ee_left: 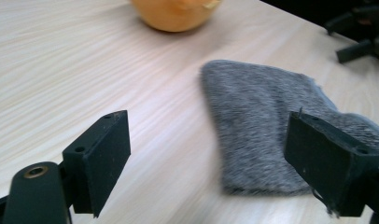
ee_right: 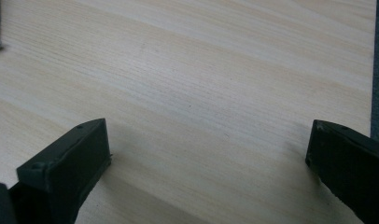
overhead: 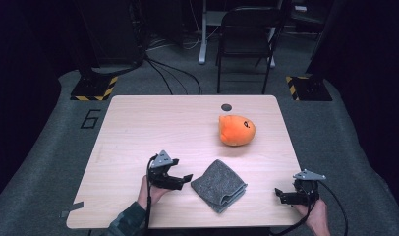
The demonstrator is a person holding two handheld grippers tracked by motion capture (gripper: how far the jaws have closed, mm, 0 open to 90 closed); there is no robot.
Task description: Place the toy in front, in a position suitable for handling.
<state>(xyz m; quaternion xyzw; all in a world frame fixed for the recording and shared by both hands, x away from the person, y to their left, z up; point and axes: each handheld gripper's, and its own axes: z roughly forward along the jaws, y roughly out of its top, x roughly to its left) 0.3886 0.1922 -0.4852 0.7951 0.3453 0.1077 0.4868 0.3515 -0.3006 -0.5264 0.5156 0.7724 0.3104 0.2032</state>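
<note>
I see the grey cloth (overhead: 219, 185) lying folded near the front edge of the tabletop (overhead: 138, 128), so I judge the folding done. My left gripper (overhead: 184, 178) sits just beside it, jaws apart and empty. My right gripper (overhead: 280, 194) rests well apart, jaws wide, empty. The orange plush toy (overhead: 236, 130) lies farther back, untouched.

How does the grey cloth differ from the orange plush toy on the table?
The grey cloth is folded and lies flat; the orange plush toy is rounded and bulky. The cloth lies near the front edge, beside the open left gripper; the toy sits farther back, away from both grippers. Both rest on the wooden table, unheld.
</note>
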